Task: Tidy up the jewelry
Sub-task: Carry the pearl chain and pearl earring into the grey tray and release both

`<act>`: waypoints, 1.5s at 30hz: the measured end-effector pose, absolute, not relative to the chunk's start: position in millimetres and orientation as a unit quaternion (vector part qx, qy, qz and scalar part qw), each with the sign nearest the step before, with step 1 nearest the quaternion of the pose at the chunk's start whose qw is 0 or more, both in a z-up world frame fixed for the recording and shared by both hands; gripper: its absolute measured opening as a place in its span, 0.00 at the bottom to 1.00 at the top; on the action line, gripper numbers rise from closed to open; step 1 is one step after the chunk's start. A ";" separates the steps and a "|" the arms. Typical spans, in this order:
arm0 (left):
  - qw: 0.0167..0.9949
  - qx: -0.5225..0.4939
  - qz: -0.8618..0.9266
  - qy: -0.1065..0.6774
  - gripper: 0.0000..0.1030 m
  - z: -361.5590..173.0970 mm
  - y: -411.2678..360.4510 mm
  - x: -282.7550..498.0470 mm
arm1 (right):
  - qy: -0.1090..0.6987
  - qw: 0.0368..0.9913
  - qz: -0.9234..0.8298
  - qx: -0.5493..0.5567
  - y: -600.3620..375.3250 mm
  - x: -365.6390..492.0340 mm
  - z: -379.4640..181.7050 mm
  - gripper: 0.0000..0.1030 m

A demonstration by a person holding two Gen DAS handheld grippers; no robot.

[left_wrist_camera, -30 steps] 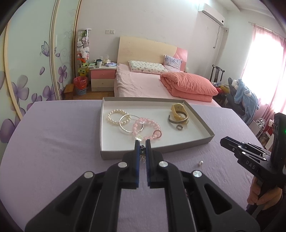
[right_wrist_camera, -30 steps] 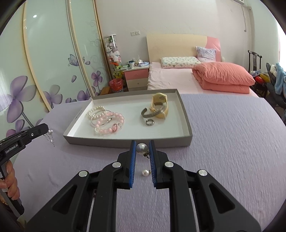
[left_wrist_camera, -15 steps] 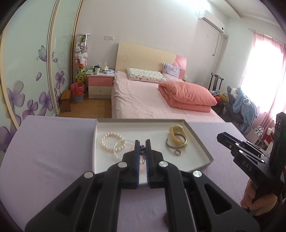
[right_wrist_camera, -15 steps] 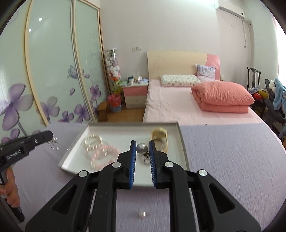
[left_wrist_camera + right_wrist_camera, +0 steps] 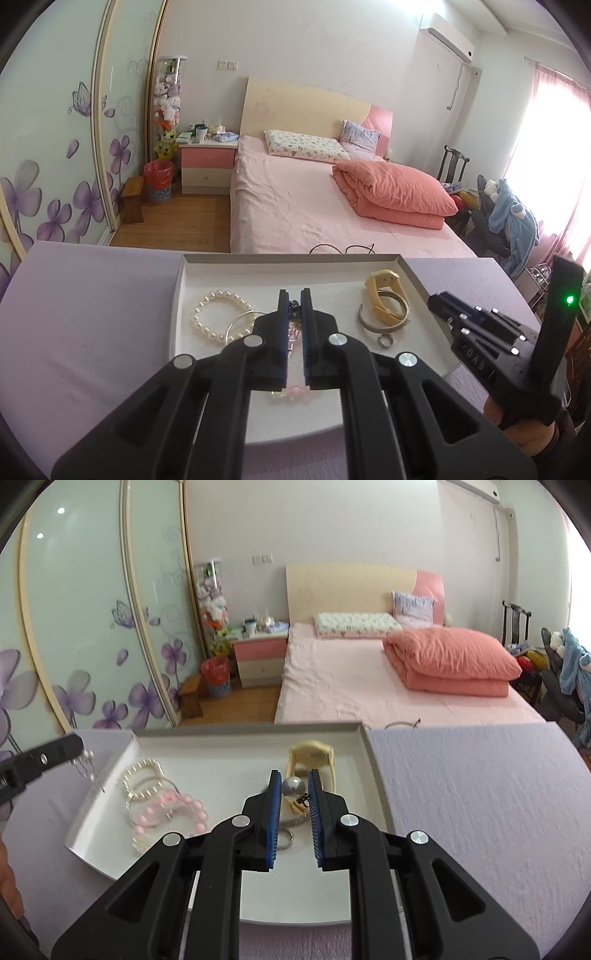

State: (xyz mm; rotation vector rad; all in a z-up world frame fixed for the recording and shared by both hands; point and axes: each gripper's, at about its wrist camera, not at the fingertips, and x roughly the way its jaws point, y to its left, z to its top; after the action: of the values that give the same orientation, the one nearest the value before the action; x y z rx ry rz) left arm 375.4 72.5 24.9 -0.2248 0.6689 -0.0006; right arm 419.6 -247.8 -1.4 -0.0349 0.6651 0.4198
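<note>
A grey tray [image 5: 291, 259] with a white floor holds a white pearl bracelet [image 5: 218, 316], a silver bangle [image 5: 240, 325], a pink bead bracelet [image 5: 173, 810], a yellow watch [image 5: 386, 295] and a small ring [image 5: 384, 340]. My left gripper [image 5: 294, 295] is shut on a small dangling earring [image 5: 294, 306] above the tray's middle; the earring also shows in the right wrist view [image 5: 85, 762]. My right gripper [image 5: 292, 775] is shut on a silver ball earring [image 5: 293, 787] above the tray's right part, over the watch [image 5: 312, 757].
The tray sits on a purple tablecloth [image 5: 92, 325]. Beyond the table's far edge are a pink bed [image 5: 314, 199], a nightstand [image 5: 208, 166] and a flowered wardrobe [image 5: 55, 147]. A chair with clothes [image 5: 509, 218] stands at the right.
Both grippers have risen and moved forward over the tray, each keeping its earring. The tray now lies lower and closer in both views. The loose pearl on the cloth is out of view.
</note>
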 end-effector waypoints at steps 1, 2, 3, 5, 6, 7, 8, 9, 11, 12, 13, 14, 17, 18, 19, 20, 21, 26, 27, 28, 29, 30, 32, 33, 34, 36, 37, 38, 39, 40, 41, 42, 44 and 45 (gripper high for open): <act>0.938 -0.109 0.000 0.329 0.06 23.0 72.4 376.6 | 0.329 0.922 0.204 -0.018 -247.8 420.8 -5.5 0.15; 0.938 -0.108 0.000 0.330 0.06 21.0 72.0 378.0 | 0.332 0.921 0.203 -0.019 -247.8 421.5 -8.2 0.15; 0.938 -0.107 0.000 0.331 0.06 19.4 71.9 379.5 | 0.333 0.921 0.202 -0.020 -246.5 421.9 -9.5 0.15; 0.938 -0.106 0.000 0.331 0.06 18.1 73.0 380.8 | 0.335 0.920 0.202 -0.020 -245.9 422.5 -11.3 0.15; 0.938 -0.107 0.000 0.331 0.06 17.7 73.1 381.5 | 0.335 0.920 0.202 -0.020 -246.0 422.1 -11.9 0.15; 0.938 -0.106 0.000 0.331 0.06 18.1 73.1 380.7 | 0.335 0.920 0.202 -0.021 -245.3 421.6 -12.1 0.15; 0.938 -0.106 0.000 0.331 0.06 17.3 72.5 381.5 | 0.335 0.920 0.203 -0.022 -244.5 420.9 -12.2 0.15; 0.938 -0.106 -0.001 0.331 0.06 16.2 71.8 382.2 | 0.334 0.920 0.202 -0.023 -244.1 420.1 -12.3 0.15; 0.937 -0.105 -0.001 0.332 0.06 15.8 69.7 383.0 | 0.339 0.918 0.206 -0.020 -244.8 423.0 -13.1 0.15; 0.937 -0.104 -0.002 0.332 0.06 14.6 68.7 383.7 | 0.341 0.917 0.207 -0.018 -244.5 422.6 -13.4 0.15; 0.937 -0.104 -0.003 0.333 0.06 13.9 67.9 384.6 | 0.343 0.916 0.208 -0.017 -243.6 422.7 -13.8 0.16; 0.937 -0.104 -0.004 0.334 0.06 13.2 66.8 384.7 | 0.344 0.915 0.209 -0.017 -243.0 423.2 -14.0 0.16; 0.936 -0.104 -0.006 0.336 0.06 11.1 64.9 386.8 | 0.344 0.915 0.210 -0.017 -243.4 421.6 -14.3 0.16; 0.936 -0.104 -0.007 0.337 0.06 9.8 63.9 387.8 | 0.345 0.915 0.209 -0.016 -243.7 422.1 -14.2 0.16; 0.936 -0.104 -0.007 0.338 0.06 9.1 63.5 388.0 | 0.345 0.915 0.209 -0.015 -244.6 422.1 -14.1 0.17; 0.935 -0.104 -0.007 0.339 0.06 7.7 62.6 389.2 | 0.345 0.915 0.208 -0.014 -245.1 422.2 -14.0 0.20; 0.934 -0.105 -0.008 0.340 0.06 6.3 61.8 389.8 | 0.345 0.915 0.208 -0.012 -245.9 422.1 -13.8 0.22; 0.932 -0.103 -0.006 0.348 0.06 -1.3 58.9 395.1 | 0.341 0.917 0.207 -0.012 -250.6 419.9 -10.9 0.34; 0.931 -0.103 -0.005 0.350 0.06 -2.8 58.6 396.0 | 0.341 0.917 0.206 -0.011 -252.0 419.6 -10.5 0.34; 0.930 -0.104 -0.004 0.353 0.06 -4.8 57.7 397.8 | 0.341 0.917 0.206 -0.011 -251.9 418.5 -10.6 0.34; 0.929 -0.103 -0.003 0.354 0.06 -6.4 56.9 399.5 | 0.341 0.917 0.205 -0.012 -252.9 418.2 -10.7 0.36; 0.929 -0.103 -0.002 0.356 0.06 -7.7 56.5 401.2 | 0.341 0.917 0.205 -0.011 -254.1 418.8 -11.0 0.37; 0.927 -0.104 -0.001 0.359 0.06 -10.9 56.1 403.8 | 0.341 0.918 0.205 -0.010 -256.6 418.4 -11.3 0.38; 0.927 -0.105 -0.001 0.361 0.06 -12.0 56.0 405.0 | 0.341 0.918 0.204 -0.010 -257.7 419.3 -11.5 0.38; 0.926 -0.106 0.000 0.363 0.06 -13.6 55.7 406.7 | 0.341 0.917 0.204 -0.009 -258.6 419.8 -11.7 0.38; 0.924 -0.109 -0.001 0.367 0.06 -16.4 56.3 408.9 | 0.343 0.917 0.206 -0.008 -261.0 420.2 -13.0 0.38; 0.923 -0.111 0.000 0.369 0.06 -18.0 56.6 410.1 | 0.343 0.916 0.206 -0.009 -261.7 420.3 -13.9 0.38; 0.922 -0.111 0.001 0.371 0.07 -19.4 57.2 411.1 | 0.344 0.916 0.207 -0.009 -262.6 420.3 -14.7 0.38; 0.921 -0.113 0.001 0.373 0.07 -20.6 57.9 412.1 | 0.344 0.916 0.207 -0.009 -263.3 420.2 -15.1 0.38; 0.920 -0.114 0.002 0.374 0.07 -21.9 59.4 412.4 | 0.345 0.915 0.207 -0.009 -263.7 419.8 -16.2 0.38; 0.919 -0.117 0.001 0.376 0.07 -23.2 60.5 413.4 | 0.346 0.915 0.207 -0.009 -263.9 419.7 -17.1 0.38; 0.918 -0.118 0.001 0.378 0.07 -23.5 60.3 414.0 | 0.346 0.915 0.208 -0.008 -264.3 419.2 -17.5 0.38; 0.917 -0.119 0.001 0.381 0.07 -25.3 61.2 413.6 | 0.347 0.914 0.209 -0.008 -264.5 419.7 -16.7 0.38; 0.917 -0.120 0.002 0.381 0.09 -25.4 61.5 412.7 | 0.347 0.914 0.209 -0.008 -264.7 419.0 -16.9 0.38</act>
State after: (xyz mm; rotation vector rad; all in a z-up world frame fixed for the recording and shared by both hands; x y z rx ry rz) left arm 412.7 61.5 -25.4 -0.2471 0.7839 0.0049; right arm 419.0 -264.7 -16.9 -0.0157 0.7151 0.4309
